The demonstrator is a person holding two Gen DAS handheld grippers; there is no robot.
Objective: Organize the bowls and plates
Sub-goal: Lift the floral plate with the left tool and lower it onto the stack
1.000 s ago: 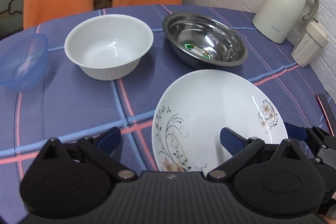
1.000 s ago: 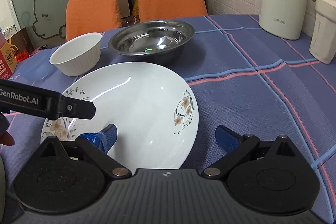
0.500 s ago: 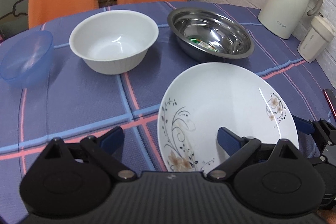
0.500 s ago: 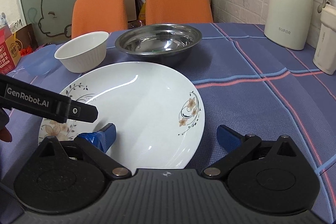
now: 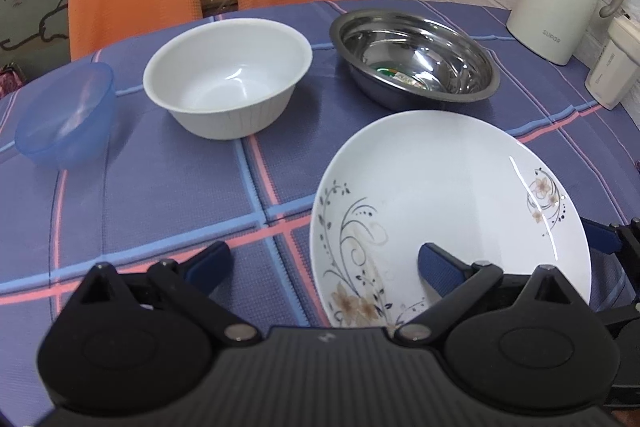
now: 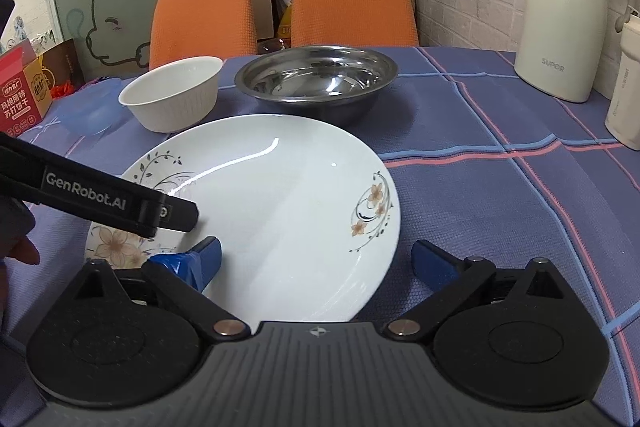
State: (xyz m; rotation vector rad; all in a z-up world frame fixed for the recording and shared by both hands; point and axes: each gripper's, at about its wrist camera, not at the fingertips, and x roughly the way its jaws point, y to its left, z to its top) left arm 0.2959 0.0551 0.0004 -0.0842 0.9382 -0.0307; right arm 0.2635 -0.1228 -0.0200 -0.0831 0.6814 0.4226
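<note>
My right gripper (image 6: 316,261): spread wide, straddling the near right rim of the floral plate (image 6: 280,203); nothing pinched.
My left gripper (image 5: 320,267): also spread wide; one finger over the plate's near left rim, the other on the tablecloth (image 5: 160,187).
Plate: directly ahead of both grippers, round, so no long axis.
Beyond plate: steel bowl (image 5: 414,61) just behind; white bowl (image 5: 228,71) and blue bowl (image 5: 66,115) further left.

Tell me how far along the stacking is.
Nothing is stacked yet. Both grippers, left gripper and right gripper, are open, straddling opposite edges of the floral plate. The white bowl, steel bowl and blue bowl sit apart.
</note>
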